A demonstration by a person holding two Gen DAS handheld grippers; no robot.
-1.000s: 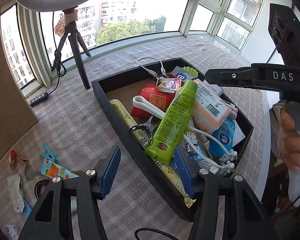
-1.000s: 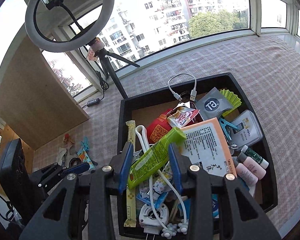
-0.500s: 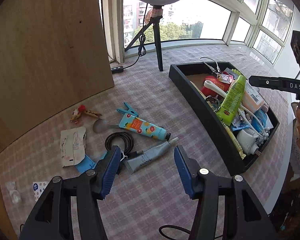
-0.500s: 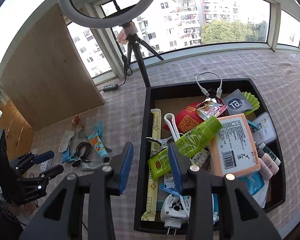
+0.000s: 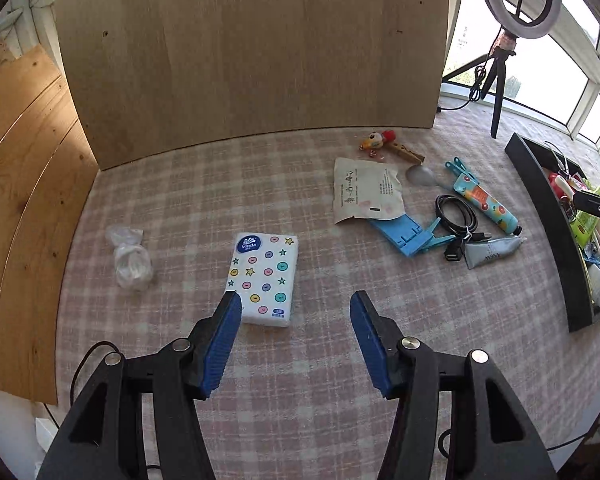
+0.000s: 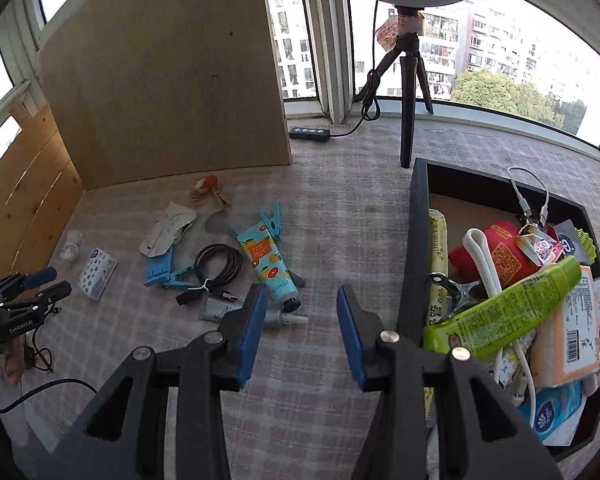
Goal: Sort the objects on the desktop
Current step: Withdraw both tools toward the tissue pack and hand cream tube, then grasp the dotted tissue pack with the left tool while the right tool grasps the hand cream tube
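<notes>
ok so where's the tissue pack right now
The tissue pack lies flat on the checked cloth, outside the tray, just ahead of the left tongs; a crumpled clear bag sits to its left in the left wrist view.

white tissue pack (image 5: 264, 278) flat on cloth, black tray (image 6: 414, 240) crammed full

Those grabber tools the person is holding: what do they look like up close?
Each is a black plastic frame with silver rivets, ending in two fingers faced with ribbed blue pads. That goes for the left gripper and the right gripper alike. Thin black cables trail beneath them. From the right wrist view, the left one carries small white lettering on its side.
</notes>
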